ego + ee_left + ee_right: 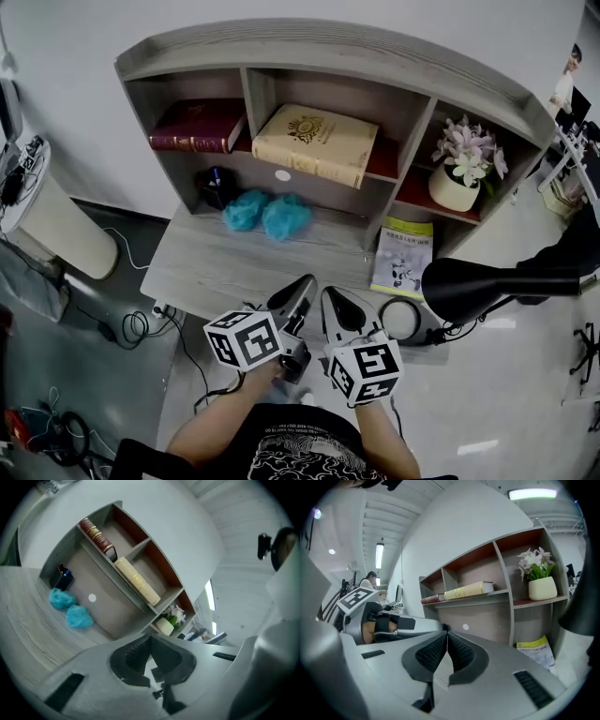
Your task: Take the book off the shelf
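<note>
A cream book (317, 143) with a gold emblem lies flat in the shelf's middle compartment; it also shows in the left gripper view (137, 580) and the right gripper view (468, 590). A dark red book (199, 127) lies flat in the left compartment. Both grippers hover side by side over the desk's near edge, well short of the shelf. My left gripper (302, 287) is shut with nothing in it, its pads touching. My right gripper (335, 298) is shut too, holding nothing.
Two teal puffs (267, 213) and a black pen holder (216, 186) sit on the grey desk (234, 267) under the shelf. A potted flower (461, 169) fills the right compartment, a yellow booklet (405, 255) leans below. A black lamp (487, 286) reaches in at right.
</note>
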`<action>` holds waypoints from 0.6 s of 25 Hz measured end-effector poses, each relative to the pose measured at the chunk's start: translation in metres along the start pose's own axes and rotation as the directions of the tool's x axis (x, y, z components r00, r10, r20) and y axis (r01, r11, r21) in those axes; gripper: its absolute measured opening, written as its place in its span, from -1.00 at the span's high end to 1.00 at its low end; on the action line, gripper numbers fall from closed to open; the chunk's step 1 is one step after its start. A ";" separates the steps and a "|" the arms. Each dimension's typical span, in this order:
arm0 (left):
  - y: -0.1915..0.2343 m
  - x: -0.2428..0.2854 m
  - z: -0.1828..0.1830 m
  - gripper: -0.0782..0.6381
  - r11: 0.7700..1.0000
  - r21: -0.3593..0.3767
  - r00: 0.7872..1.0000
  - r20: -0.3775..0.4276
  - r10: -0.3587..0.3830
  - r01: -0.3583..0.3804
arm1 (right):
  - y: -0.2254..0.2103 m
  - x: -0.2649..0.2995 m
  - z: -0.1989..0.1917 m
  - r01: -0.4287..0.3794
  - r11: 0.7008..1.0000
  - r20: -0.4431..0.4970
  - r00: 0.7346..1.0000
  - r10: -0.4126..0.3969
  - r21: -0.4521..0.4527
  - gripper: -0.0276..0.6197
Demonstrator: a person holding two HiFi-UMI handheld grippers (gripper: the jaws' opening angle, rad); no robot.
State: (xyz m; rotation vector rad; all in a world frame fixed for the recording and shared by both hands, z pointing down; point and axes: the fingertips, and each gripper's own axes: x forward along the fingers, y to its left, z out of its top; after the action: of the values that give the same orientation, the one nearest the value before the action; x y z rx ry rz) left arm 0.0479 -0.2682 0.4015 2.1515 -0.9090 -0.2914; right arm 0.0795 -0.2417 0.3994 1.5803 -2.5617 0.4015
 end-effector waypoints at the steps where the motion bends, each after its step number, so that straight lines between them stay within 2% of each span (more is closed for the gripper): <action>1: 0.002 0.006 0.010 0.76 0.999 -0.044 0.999 0.024 -0.025 0.026 | -0.004 0.005 0.003 0.007 1.000 0.004 1.000 -0.007 0.004 0.87; 4: 0.010 0.025 0.038 0.74 0.983 -0.151 0.993 0.075 -0.093 0.103 | -0.015 0.021 0.013 0.031 1.000 0.011 0.999 -0.031 0.006 0.86; 6: 0.014 0.035 0.053 0.49 0.964 -0.215 0.985 0.100 -0.138 0.156 | -0.020 0.030 0.020 0.045 0.999 0.017 0.999 -0.045 0.007 0.87; 8: 0.018 0.046 0.065 0.42 0.943 -0.270 0.978 0.124 -0.168 0.196 | -0.025 0.040 0.026 0.058 0.998 0.020 0.998 -0.058 0.008 0.87; 12: 0.026 0.068 0.086 0.24 0.904 -0.354 0.968 0.153 -0.198 0.241 | -0.035 0.057 0.035 0.087 0.996 0.020 0.996 -0.087 0.006 0.86; 15: 0.031 0.083 0.103 0.13 0.881 -0.390 0.960 0.180 -0.213 0.268 | -0.042 0.065 0.037 0.107 0.994 0.017 0.994 -0.107 0.011 0.86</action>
State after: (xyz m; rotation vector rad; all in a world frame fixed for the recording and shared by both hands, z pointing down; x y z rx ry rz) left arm 0.0433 -0.3978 0.3611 1.8601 -0.5812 -0.6952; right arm 0.0892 -0.3253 0.3854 1.7226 -2.4774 0.3926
